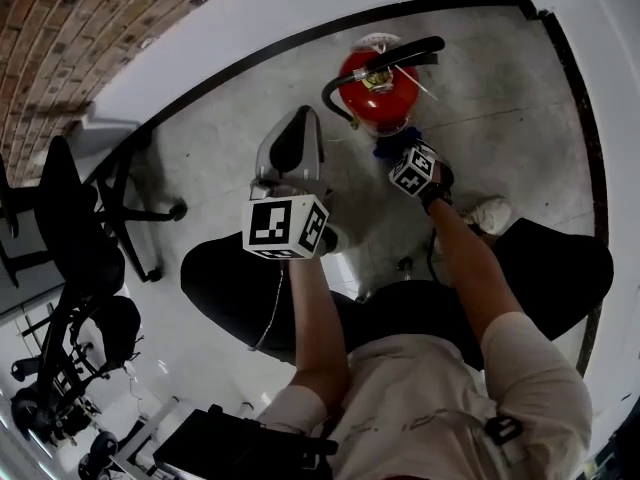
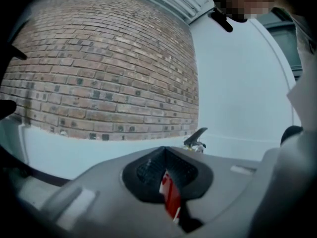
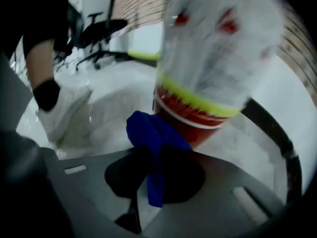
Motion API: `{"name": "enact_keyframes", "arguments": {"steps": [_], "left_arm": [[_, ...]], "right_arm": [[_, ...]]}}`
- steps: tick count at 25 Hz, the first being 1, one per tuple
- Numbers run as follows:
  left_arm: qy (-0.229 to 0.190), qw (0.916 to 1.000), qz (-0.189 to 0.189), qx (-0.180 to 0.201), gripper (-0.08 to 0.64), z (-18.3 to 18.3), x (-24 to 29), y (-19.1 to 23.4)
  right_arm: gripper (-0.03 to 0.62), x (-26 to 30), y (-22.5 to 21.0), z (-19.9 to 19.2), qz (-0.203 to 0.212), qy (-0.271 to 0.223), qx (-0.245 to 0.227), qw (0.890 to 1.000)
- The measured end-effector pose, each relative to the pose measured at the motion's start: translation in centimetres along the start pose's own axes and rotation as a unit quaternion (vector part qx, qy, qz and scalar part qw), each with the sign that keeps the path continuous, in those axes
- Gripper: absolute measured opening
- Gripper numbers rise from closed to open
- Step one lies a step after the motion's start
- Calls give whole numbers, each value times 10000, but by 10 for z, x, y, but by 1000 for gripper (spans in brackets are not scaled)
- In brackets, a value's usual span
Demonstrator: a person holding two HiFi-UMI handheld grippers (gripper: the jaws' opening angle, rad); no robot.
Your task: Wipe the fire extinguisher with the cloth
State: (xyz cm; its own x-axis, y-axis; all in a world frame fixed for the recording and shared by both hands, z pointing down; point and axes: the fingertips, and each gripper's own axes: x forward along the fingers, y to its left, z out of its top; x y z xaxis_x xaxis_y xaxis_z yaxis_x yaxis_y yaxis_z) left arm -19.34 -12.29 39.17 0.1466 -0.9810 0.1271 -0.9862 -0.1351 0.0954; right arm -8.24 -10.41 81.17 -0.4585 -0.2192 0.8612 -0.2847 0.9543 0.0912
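Speckled grey floor (image 1: pixel 500 88), crumpled blue cloth (image 3: pixel 153 138), glossy extinguisher (image 1: pixel 382 106)

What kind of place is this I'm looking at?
Most likely an office or similar indoor workplace: black swivel office chairs stand at the left, a brick wall runs behind them, and a red fire extinguisher sits on the grey floor.

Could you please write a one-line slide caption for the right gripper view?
Right hand-held gripper holds a blue cloth at the base of a red fire extinguisher.
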Motion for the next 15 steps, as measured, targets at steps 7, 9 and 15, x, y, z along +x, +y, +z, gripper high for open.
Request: {"name": "enact_keyframes", "arguments": {"steps": [7,9,15], "left_arm": [[-624,9978,-167,125,2,58,9,-8],[-705,9969,-307,140,2,67,11,-13],[-872,9948,-493,203,2,87,8,-19]], "right_arm": [[63,-216,-37,89,-381,-3069,3741,8743],[63,-279,-55,118,-148,-3972,4270,8122],[61,-342,-88,192,662,-4979,4965,7080]]}}
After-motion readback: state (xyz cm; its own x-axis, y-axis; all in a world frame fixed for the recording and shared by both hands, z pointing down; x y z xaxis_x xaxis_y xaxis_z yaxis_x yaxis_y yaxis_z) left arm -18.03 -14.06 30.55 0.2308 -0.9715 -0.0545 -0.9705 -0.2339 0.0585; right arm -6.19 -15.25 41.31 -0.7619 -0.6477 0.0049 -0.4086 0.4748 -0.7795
